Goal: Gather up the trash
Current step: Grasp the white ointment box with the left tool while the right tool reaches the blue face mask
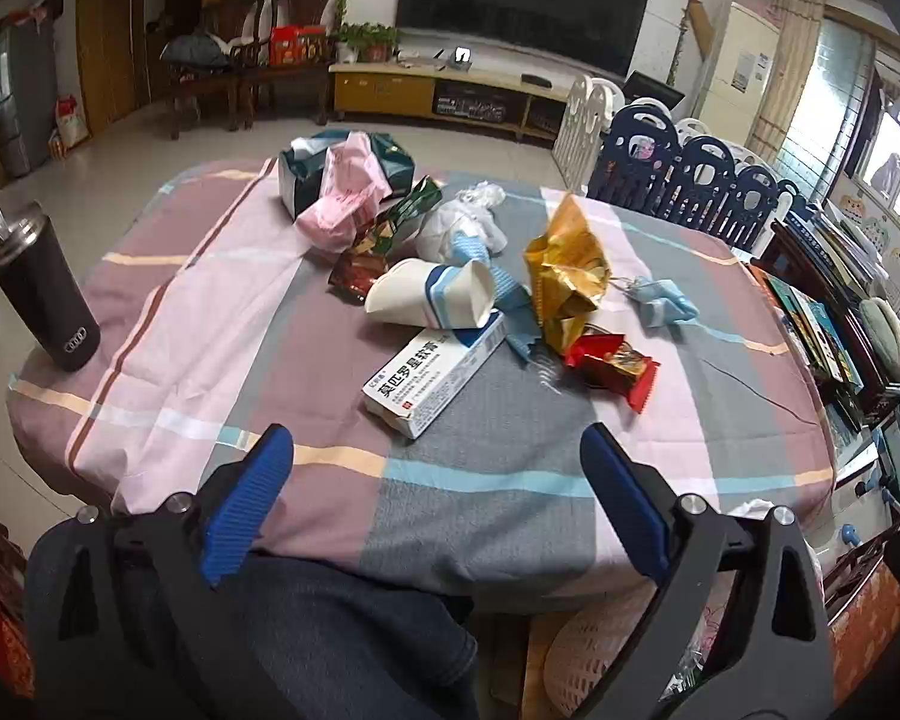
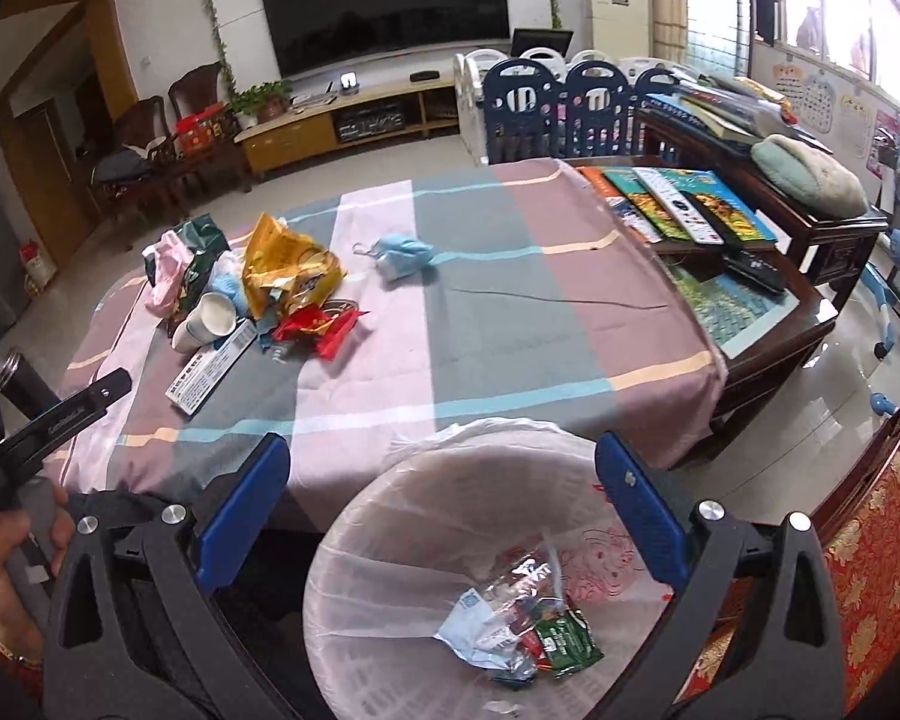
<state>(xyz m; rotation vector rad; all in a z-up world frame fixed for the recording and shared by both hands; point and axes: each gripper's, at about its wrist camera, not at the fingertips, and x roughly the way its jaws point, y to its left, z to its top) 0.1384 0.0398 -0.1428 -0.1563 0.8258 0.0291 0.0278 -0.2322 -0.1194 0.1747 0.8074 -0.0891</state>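
Observation:
A heap of trash lies on the checked tablecloth (image 1: 258, 324): a white medicine box (image 1: 435, 375), a paper cup (image 1: 432, 294) on its side, a gold wrapper (image 1: 567, 267), a red wrapper (image 1: 612, 366), a pink bag (image 1: 345, 198) and a crumpled blue mask (image 1: 666, 303). My left gripper (image 1: 438, 450) is open and empty near the table's front edge, just short of the box. My right gripper (image 2: 444, 462) is open and empty above a white lined bin (image 2: 402, 540) that holds several wrappers (image 2: 522, 630). The heap (image 2: 270, 294) and the mask (image 2: 402, 255) also show in the right wrist view.
A black tumbler (image 1: 45, 288) stands at the table's left edge. A teal tissue box (image 1: 306, 177) sits behind the heap. A dark side table (image 2: 750, 276) with books stands right of the table. A thin dark wire (image 2: 558, 300) lies on the cloth.

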